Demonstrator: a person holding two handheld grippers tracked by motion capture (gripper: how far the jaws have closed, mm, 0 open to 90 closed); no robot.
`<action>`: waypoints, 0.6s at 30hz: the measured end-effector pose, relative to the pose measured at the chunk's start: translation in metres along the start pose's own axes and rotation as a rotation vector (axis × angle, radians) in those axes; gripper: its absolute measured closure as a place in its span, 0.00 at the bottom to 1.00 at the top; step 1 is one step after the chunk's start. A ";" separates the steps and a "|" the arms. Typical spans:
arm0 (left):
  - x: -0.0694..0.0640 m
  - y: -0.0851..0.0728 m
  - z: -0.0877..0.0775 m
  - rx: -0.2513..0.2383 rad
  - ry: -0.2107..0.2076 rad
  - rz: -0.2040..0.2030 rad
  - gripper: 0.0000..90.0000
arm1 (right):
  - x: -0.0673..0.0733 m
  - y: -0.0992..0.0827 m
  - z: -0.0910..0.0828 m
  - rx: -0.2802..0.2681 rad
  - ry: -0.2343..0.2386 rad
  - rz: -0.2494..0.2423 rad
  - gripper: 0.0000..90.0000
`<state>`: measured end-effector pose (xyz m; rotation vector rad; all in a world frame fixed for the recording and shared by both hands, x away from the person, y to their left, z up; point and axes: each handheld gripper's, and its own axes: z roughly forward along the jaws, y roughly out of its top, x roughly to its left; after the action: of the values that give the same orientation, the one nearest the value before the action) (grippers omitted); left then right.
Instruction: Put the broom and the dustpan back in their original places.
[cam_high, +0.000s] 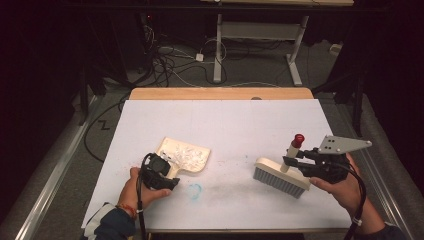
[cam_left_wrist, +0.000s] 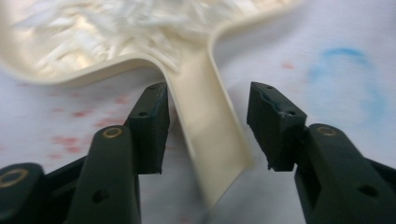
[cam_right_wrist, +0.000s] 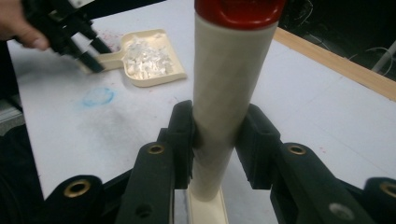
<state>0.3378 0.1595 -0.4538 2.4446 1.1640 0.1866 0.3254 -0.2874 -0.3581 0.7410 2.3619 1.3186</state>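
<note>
A cream dustpan (cam_high: 186, 155) (cam_right_wrist: 152, 70) holding white shreds (cam_left_wrist: 93, 32) lies on the white table cover, left of centre. My left gripper (cam_high: 170, 172) (cam_left_wrist: 208, 100) straddles the dustpan's handle (cam_left_wrist: 210, 140); its jaws stand apart, with a clear gap on the right side, so it is open. The left gripper (cam_right_wrist: 88, 58) is seen from the other side too. My right gripper (cam_high: 292, 161) (cam_right_wrist: 219, 126) is shut on the cream, red-capped handle (cam_right_wrist: 229, 70) of a hand brush (cam_high: 280, 177), whose bristles rest on the table at the right.
A blue ring mark (cam_high: 195, 190) and faint red specks stain the white cover (cam_high: 225, 120) between dustpan and brush. A wooden table edge (cam_high: 220, 93) runs along the far side. Cables and a desk frame (cam_high: 260, 45) stand on the floor beyond.
</note>
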 end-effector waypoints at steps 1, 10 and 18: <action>-0.006 -0.001 0.001 0.005 0.013 0.012 0.46 | -0.002 0.001 0.001 0.000 -0.006 0.004 0.75; -0.029 -0.017 -0.006 -0.065 0.022 0.174 0.41 | -0.040 0.012 0.025 -0.031 -0.143 0.097 0.67; -0.030 -0.028 -0.011 -0.146 0.020 0.224 0.42 | -0.069 0.018 0.070 0.035 -0.280 0.120 0.61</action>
<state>0.2954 0.1563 -0.4541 2.4424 0.8501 0.3509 0.4222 -0.2727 -0.3759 1.0202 2.1506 1.1359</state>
